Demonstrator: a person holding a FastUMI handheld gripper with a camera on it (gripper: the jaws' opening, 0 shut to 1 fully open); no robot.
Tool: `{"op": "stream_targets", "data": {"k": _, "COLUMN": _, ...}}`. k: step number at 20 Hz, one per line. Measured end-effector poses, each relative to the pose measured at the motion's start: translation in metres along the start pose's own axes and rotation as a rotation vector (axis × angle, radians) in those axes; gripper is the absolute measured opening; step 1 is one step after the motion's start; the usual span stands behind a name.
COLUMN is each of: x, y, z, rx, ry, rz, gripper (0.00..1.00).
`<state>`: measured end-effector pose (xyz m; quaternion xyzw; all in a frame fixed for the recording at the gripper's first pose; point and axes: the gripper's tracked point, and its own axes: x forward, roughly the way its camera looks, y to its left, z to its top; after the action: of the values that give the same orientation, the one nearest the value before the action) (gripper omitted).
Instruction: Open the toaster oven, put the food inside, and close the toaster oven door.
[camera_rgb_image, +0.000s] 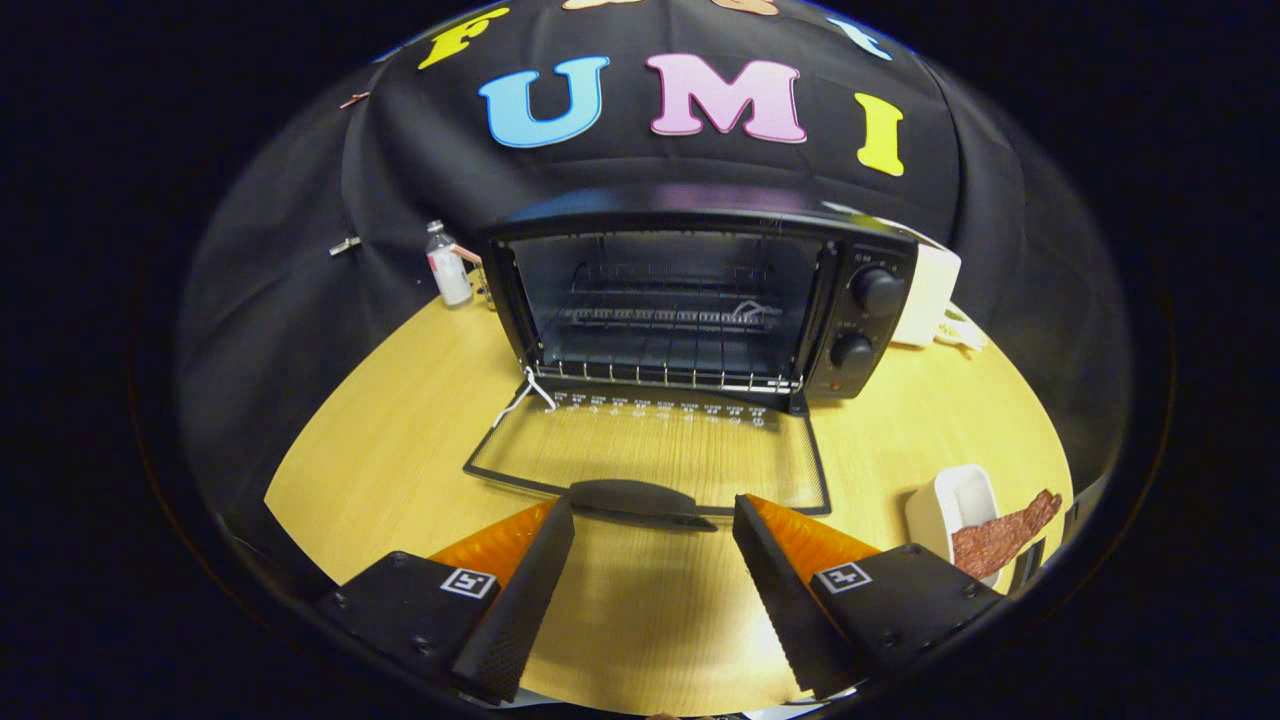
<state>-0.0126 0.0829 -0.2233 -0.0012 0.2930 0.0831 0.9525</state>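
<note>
A: Toaster oven (690, 300) stands with its glass door (650, 455) dropped flat on the tabletop (400, 440), wire rack (670, 318) bare inside. Our gripper (655, 520) hovers just short of the door handle (635, 497), jaws released and wide, nothing between them.

B: And the food?

A: A reddish-brown, rough-surfaced strip (1000, 540), jerky or bacon by the look, lies across the rim of a small white dish (950, 505), on the tabletop beside and just beyond our right finger.

B: How will it handle?

A: We judge it light, thin and fairly stiff, perhaps brittle or greasy. We would pinch it across its width near the middle, where it overhangs the dish, gently enough not to snap it. The dish looks light too and may skid if nudged.
</note>
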Motion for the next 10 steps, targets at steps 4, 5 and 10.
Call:
{"op": "stream_targets", "data": {"k": 4, "x": -0.033, "y": -0.028, "z": 0.044, "rx": -0.027, "ry": -0.093, "rz": -0.008, "gripper": 0.99}}
{"op": "stream_targets", "data": {"k": 5, "x": -0.042, "y": -0.036, "z": 0.057, "rx": -0.024, "ry": -0.121, "rz": -0.008, "gripper": 0.99}}
{"op": "stream_targets", "data": {"k": 10, "x": -0.083, "y": -0.099, "z": 0.098, "rx": -0.014, "ry": -0.208, "rz": -0.025, "gripper": 0.99}}
